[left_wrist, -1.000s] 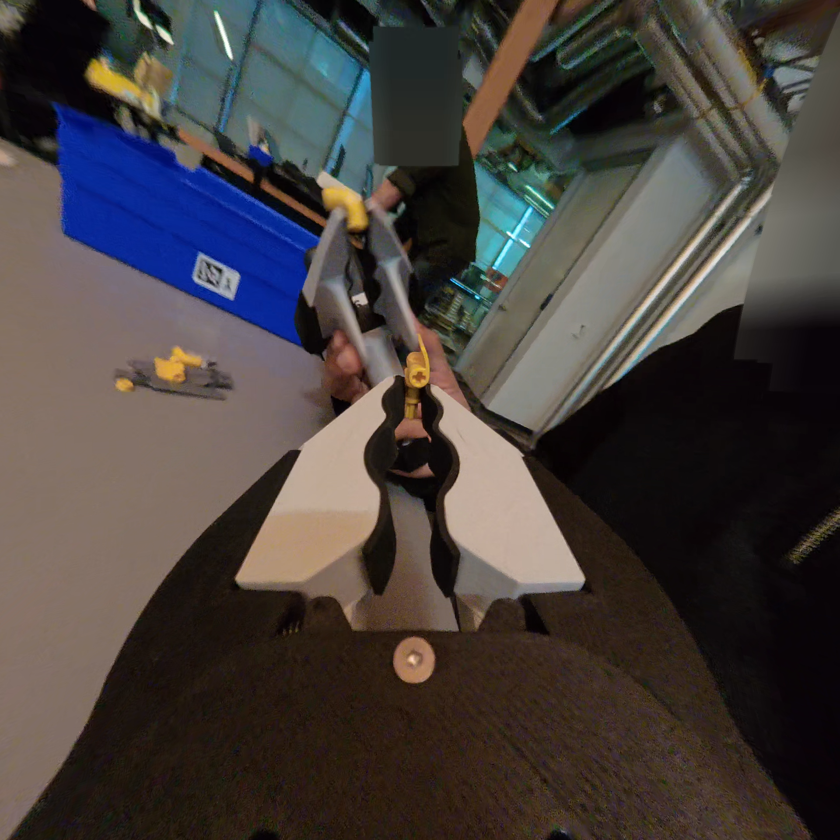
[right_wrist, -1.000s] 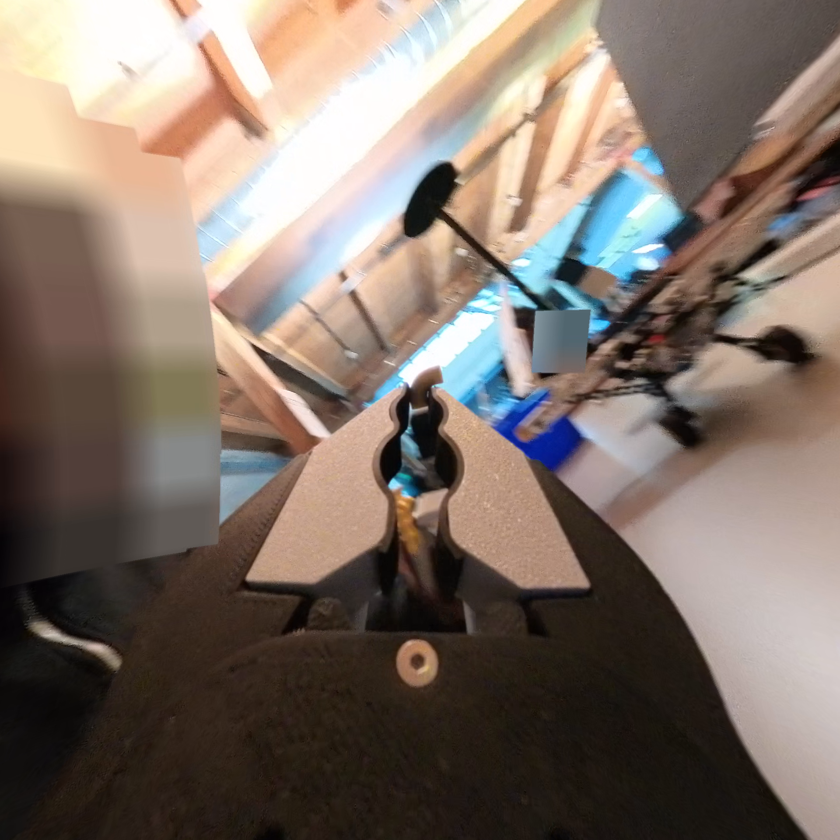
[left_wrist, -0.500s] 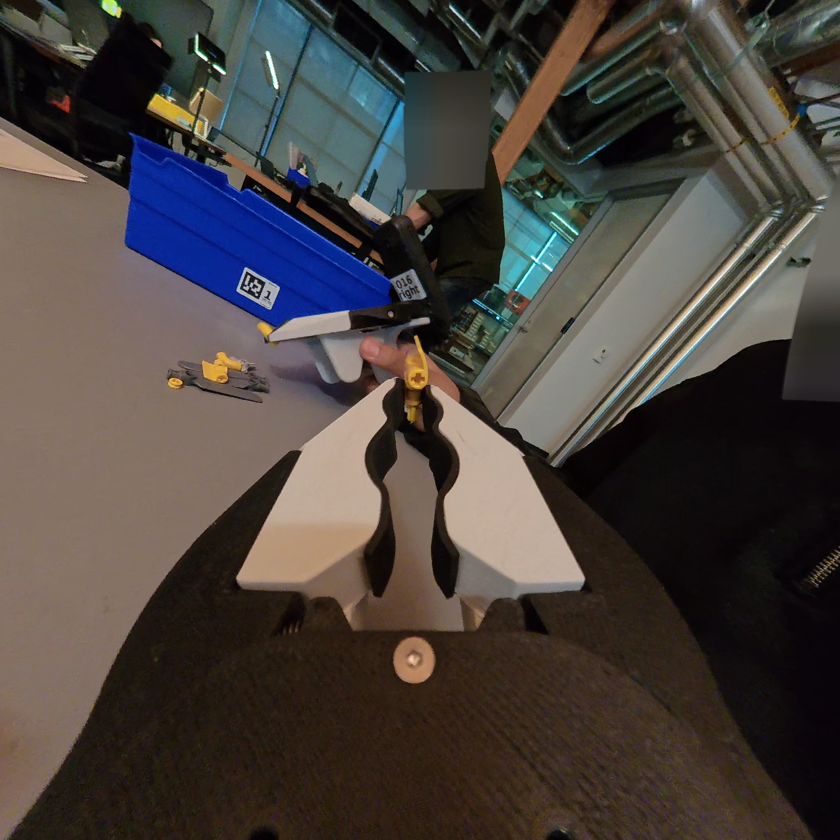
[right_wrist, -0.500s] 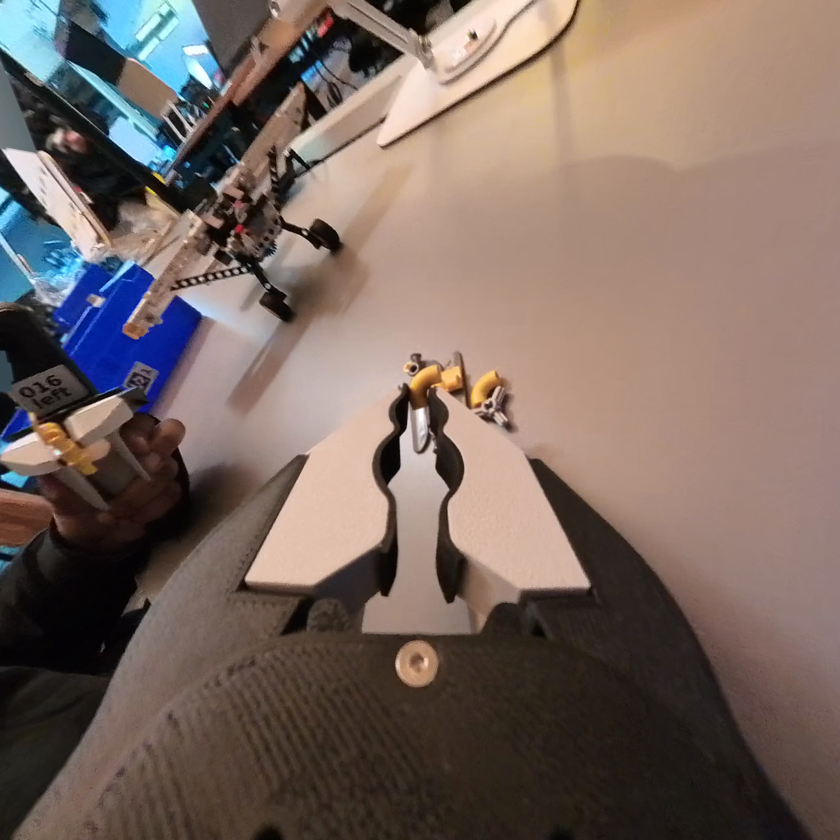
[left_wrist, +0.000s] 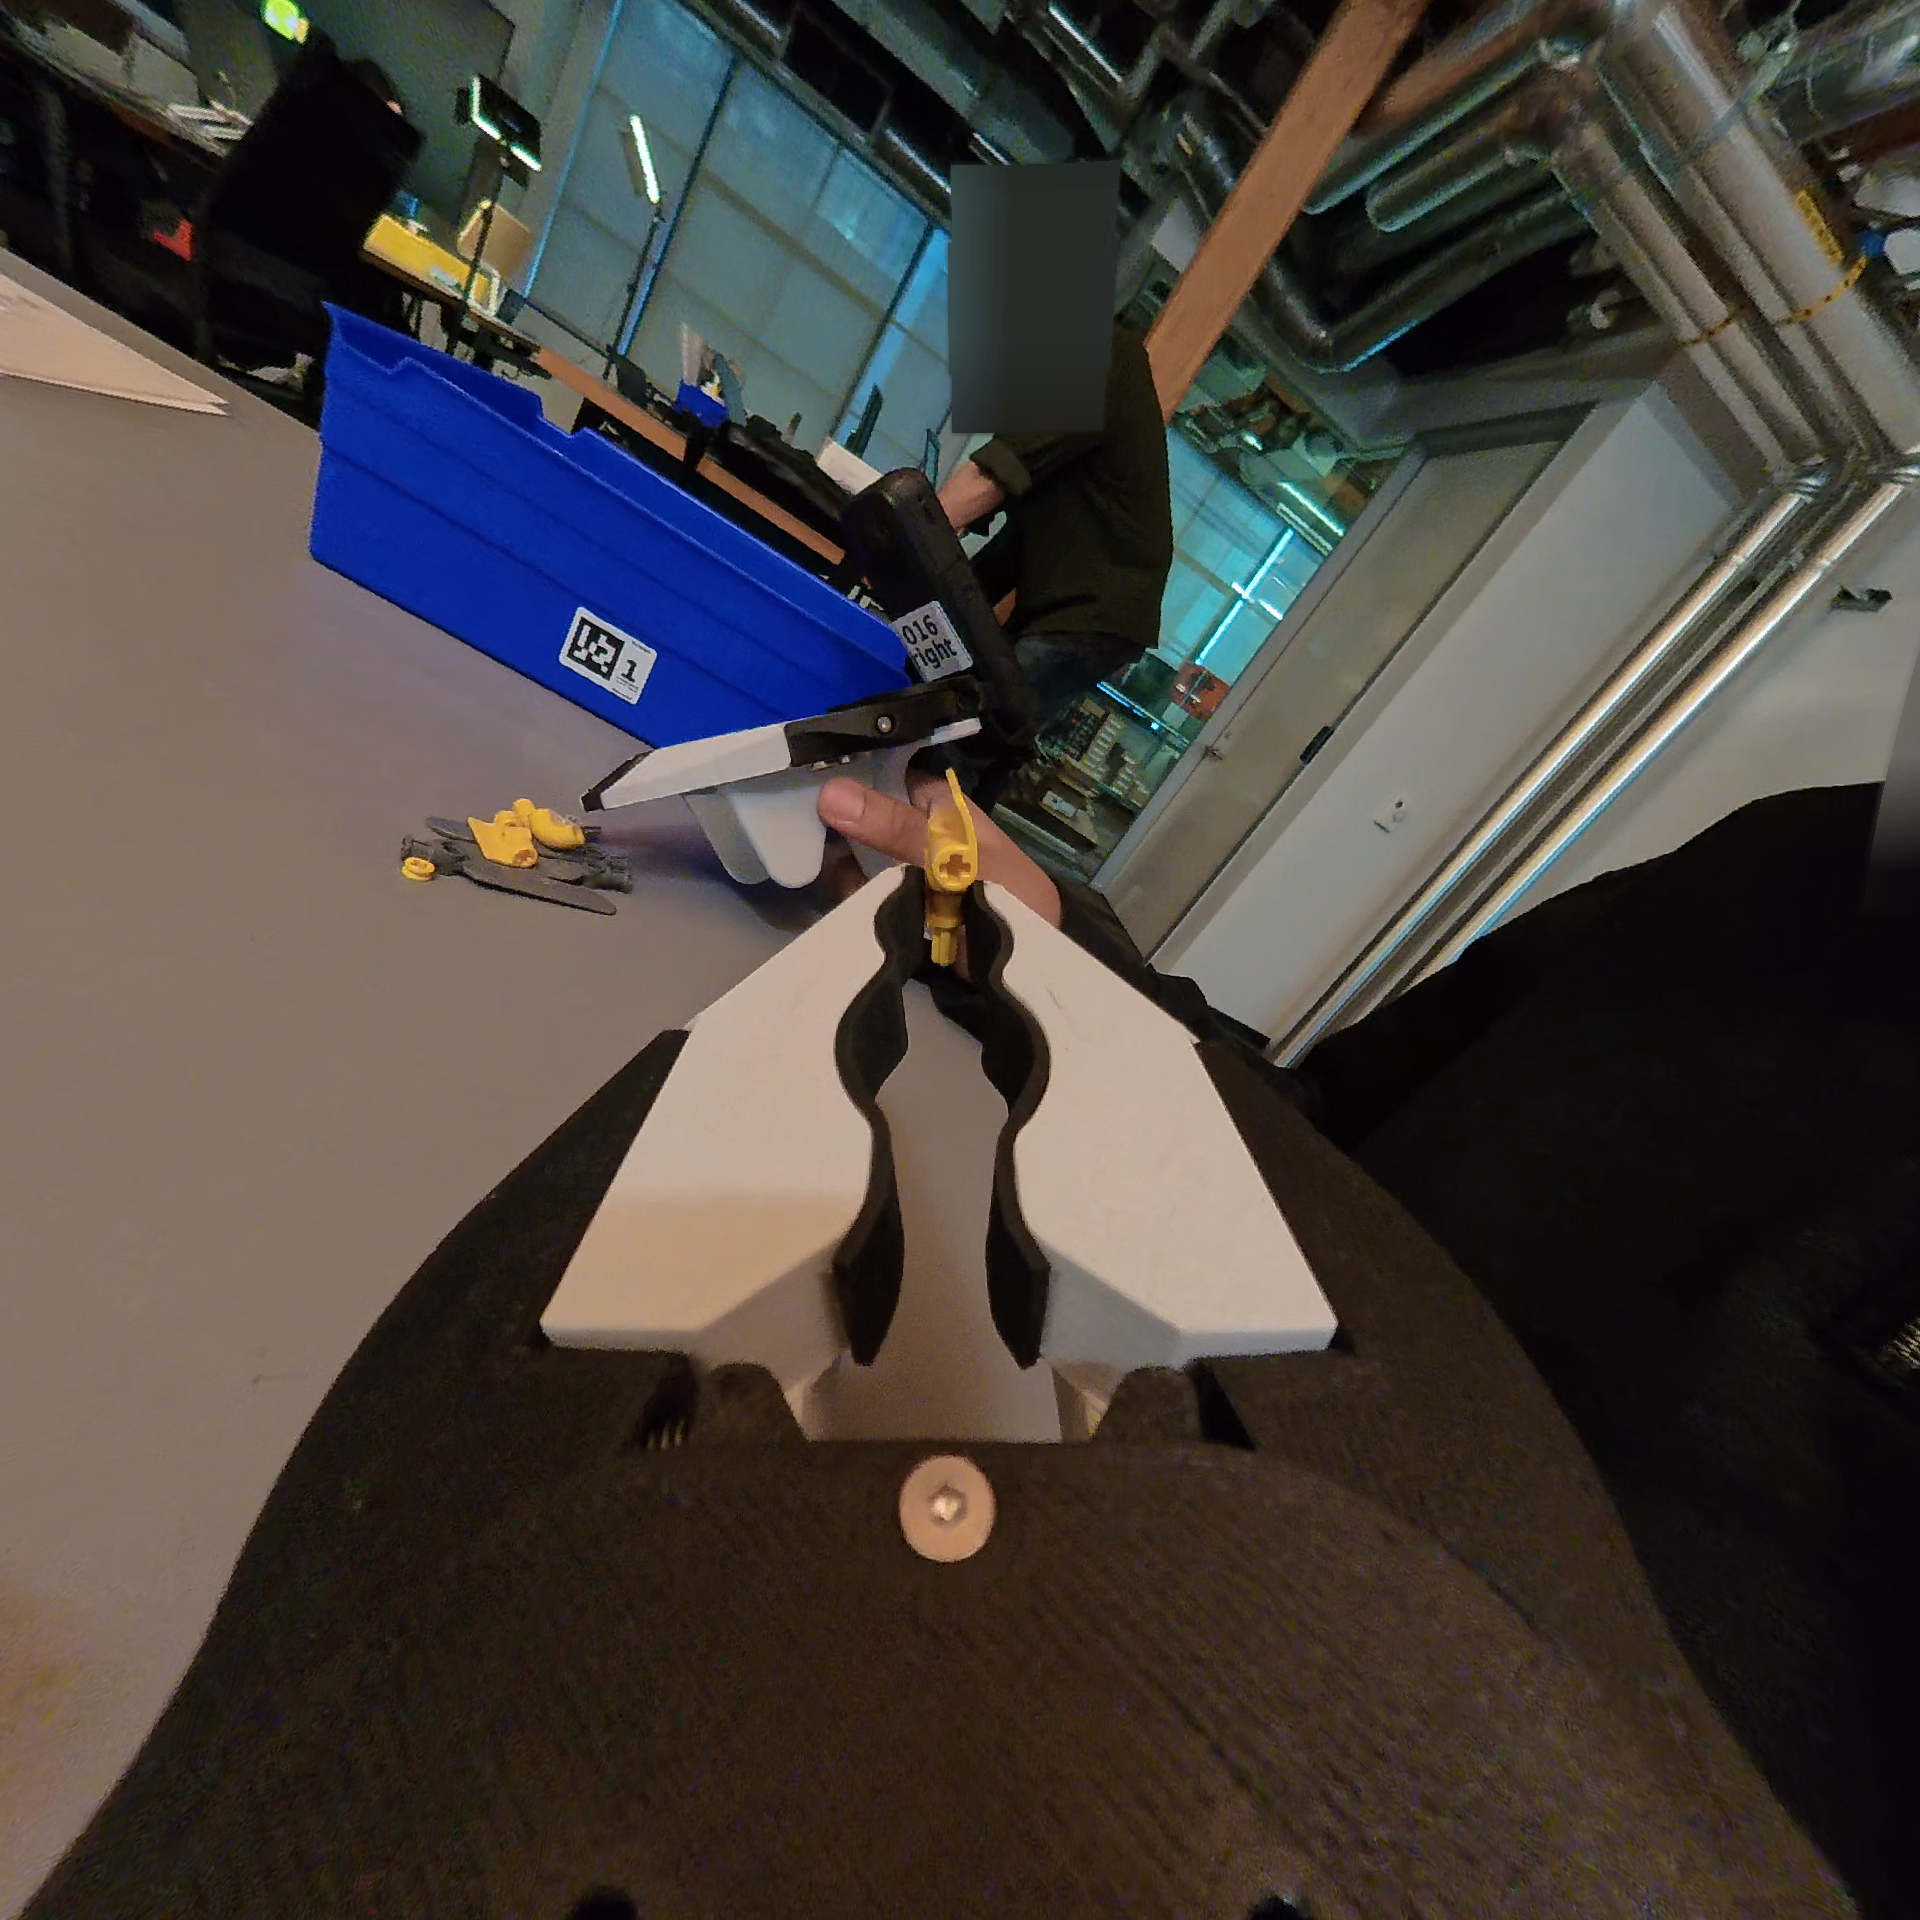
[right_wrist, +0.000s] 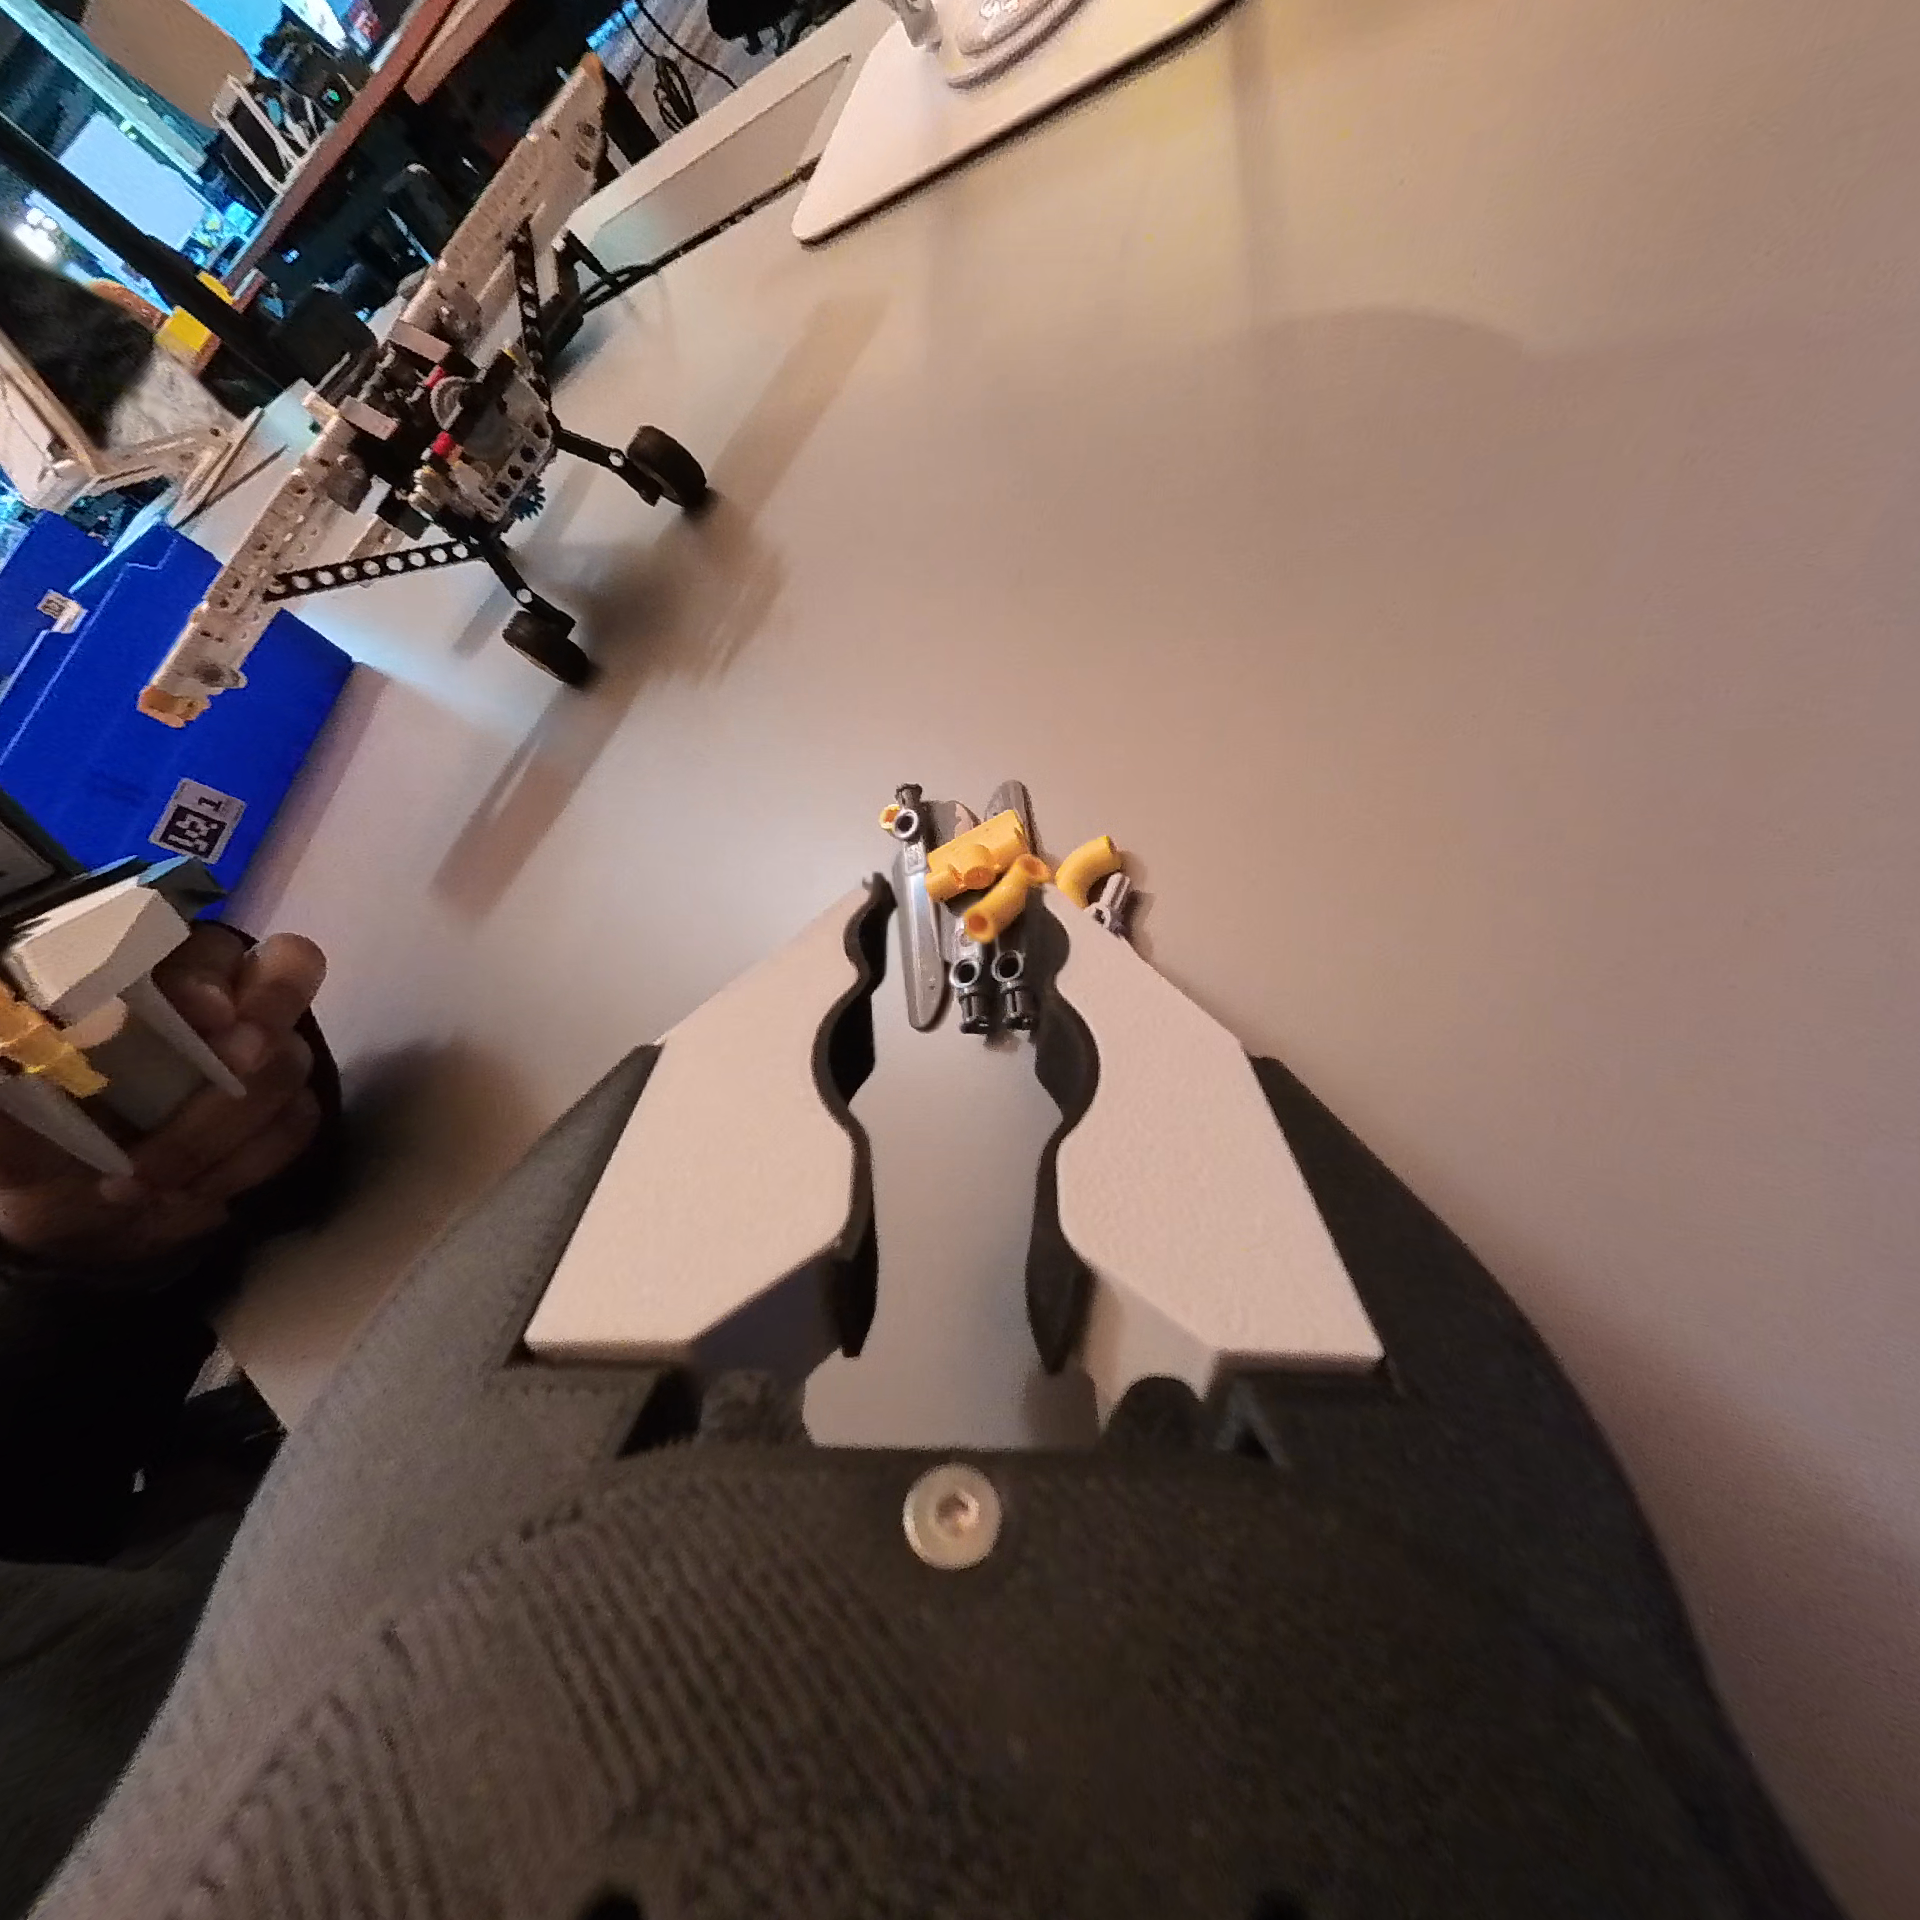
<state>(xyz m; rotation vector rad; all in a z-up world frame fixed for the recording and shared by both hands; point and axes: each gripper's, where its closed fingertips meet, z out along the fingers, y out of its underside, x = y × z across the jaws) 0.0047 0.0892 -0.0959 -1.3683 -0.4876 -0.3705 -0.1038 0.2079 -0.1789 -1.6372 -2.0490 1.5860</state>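
Observation:
My left gripper (left_wrist: 943, 906) is shut on a small yellow connector piece (left_wrist: 951, 860), which stands up out of its tips above the grey table (left_wrist: 208, 1039). It also shows at the left edge of the right wrist view (right_wrist: 62, 1049), with the yellow piece (right_wrist: 42, 1049) in its tips. My right gripper (right_wrist: 964, 899) is open and low over a small pile of parts (right_wrist: 977, 883). The pile holds grey blades (right_wrist: 916, 935), yellow elbows (right_wrist: 1086, 868) and dark pins. The parts lie on the table between and beyond its fingertips, and the pads press on none. The left wrist view shows the right gripper (left_wrist: 608, 795) beside that pile (left_wrist: 514, 847).
A blue bin (left_wrist: 499, 530) stands behind the pile. A brick-built wheeled model (right_wrist: 457, 416) stands on the table at the far left, with the bin (right_wrist: 94, 727) beside it. White boards (right_wrist: 987, 135) lie at the far end. A person (left_wrist: 1081, 520) is behind the table. Left tips to right tips: about 20 centimeters.
My right gripper swung down from pointing upward to the pile and opened. The yellow piece seen at its tips earlier is out of its grasp. My left gripper kept its yellow piece.

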